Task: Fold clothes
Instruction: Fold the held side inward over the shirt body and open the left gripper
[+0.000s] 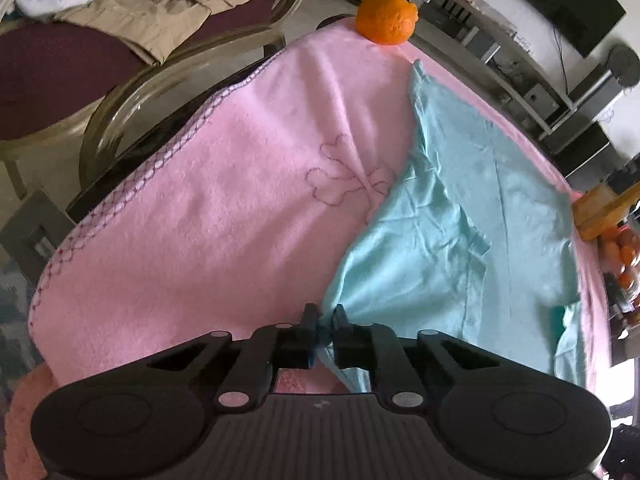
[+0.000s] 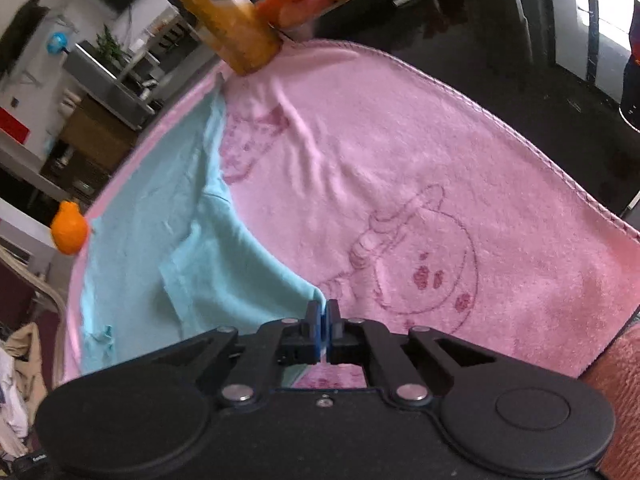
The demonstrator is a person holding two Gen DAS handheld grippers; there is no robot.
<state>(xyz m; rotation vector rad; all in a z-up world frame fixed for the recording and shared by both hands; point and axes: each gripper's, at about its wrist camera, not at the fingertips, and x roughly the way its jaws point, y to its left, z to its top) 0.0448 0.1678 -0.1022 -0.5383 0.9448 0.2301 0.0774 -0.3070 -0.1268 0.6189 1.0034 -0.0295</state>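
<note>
Both the left gripper (image 1: 323, 316) and right gripper (image 2: 322, 309) pinch the teal garment (image 1: 460, 220); only the right wrist view shows the yellow package (image 2: 224, 20) ahead.

We note that the left claw (image 1: 324, 316) is matte black plastic: a wide body with ribbed grooves across its middle, a rounded lobe with a faint circular disc at each side, and two linkage arms per side joined by silver pivot pins. Its short black fingers (image 1: 308, 317) show a blue pad edge. We record the same build on the right claw (image 2: 323, 310): black body, round lobes, silver pins, one small central screw, and blue pads (image 2: 317, 322) on the inner finger faces.
</note>
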